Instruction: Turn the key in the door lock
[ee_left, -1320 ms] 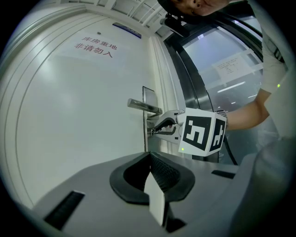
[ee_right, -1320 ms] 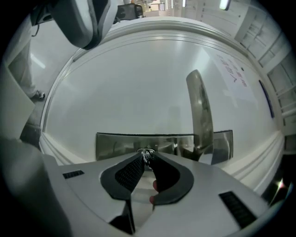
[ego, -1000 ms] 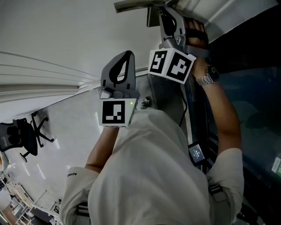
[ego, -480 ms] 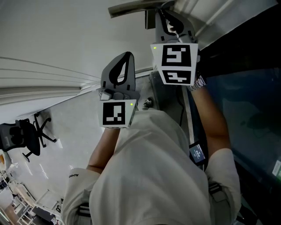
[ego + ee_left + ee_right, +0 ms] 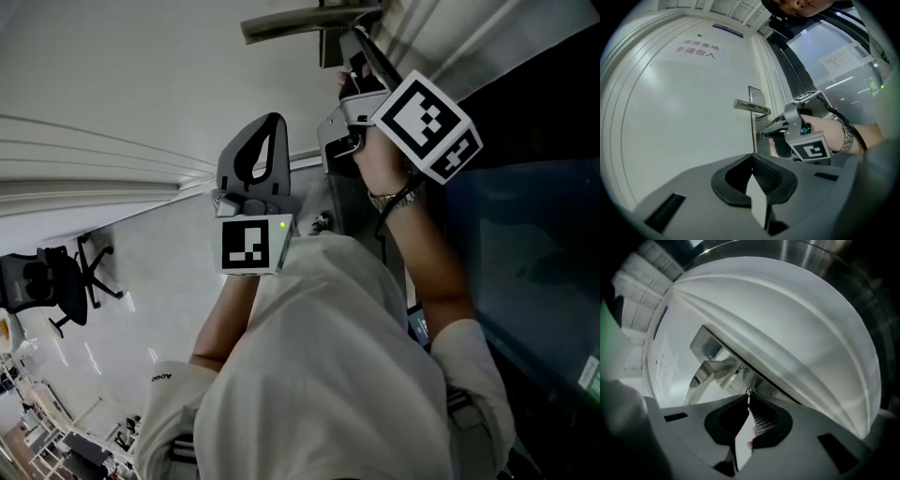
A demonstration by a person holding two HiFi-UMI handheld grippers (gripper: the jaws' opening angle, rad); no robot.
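Note:
The white door (image 5: 684, 122) carries a metal lever handle (image 5: 751, 107) on a lock plate (image 5: 756, 95). A small metal key (image 5: 751, 392) sticks out of the lock just below that handle (image 5: 707, 372). My right gripper (image 5: 749, 401) has just been closing and is shut on the key, its tips against the plate. In the head view the right gripper (image 5: 354, 56) reaches up under the handle (image 5: 300, 21), rolled over with its marker cube to the right. My left gripper (image 5: 270, 120) hangs lower and to the left, shut on nothing, pointed at the door (image 5: 751, 161).
A dark glass panel (image 5: 534, 234) runs along the right of the door frame. A red-lettered sign (image 5: 696, 49) is on the upper door. An office chair (image 5: 56, 291) stands far left on the floor. The person's grey shirt (image 5: 319, 375) fills the lower head view.
The right gripper has rolled about its own axis at the lock, swinging its marker cube from the left round to the right. The left gripper has stayed where it was.

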